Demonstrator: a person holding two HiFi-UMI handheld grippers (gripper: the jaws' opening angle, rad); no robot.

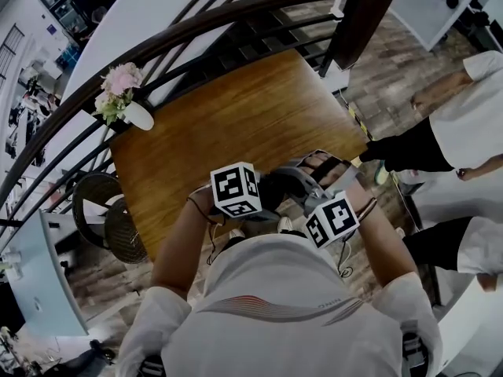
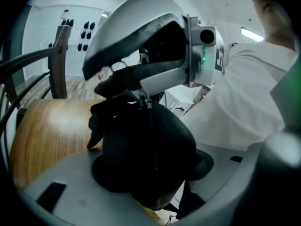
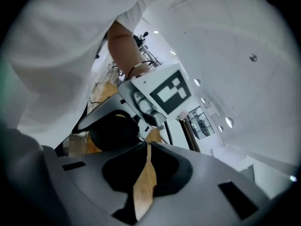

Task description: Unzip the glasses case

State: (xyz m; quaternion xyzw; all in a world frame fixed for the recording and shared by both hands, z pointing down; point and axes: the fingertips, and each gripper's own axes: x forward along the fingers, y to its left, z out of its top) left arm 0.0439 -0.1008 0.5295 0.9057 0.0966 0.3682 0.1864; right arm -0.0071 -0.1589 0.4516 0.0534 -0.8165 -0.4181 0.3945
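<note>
The black glasses case (image 2: 146,145) sits between the grey jaws of my left gripper (image 2: 150,166), which is shut on its rounded end. The zipper runs up the middle of the case towards its pull (image 2: 142,98). My right gripper (image 3: 147,146) faces the left one, and its jaws are nearly together on the small metal pull (image 3: 140,137), with only a thin sliver of wood showing between them. In the head view both grippers meet at the case (image 1: 273,188) over the table's near edge.
The wooden table (image 1: 236,116) carries a white vase of pink flowers (image 1: 126,100) at its far left corner. A dark curved railing (image 1: 196,30) runs behind it. A wicker seat (image 1: 102,206) stands at the left. People in white (image 1: 471,124) stand at the right.
</note>
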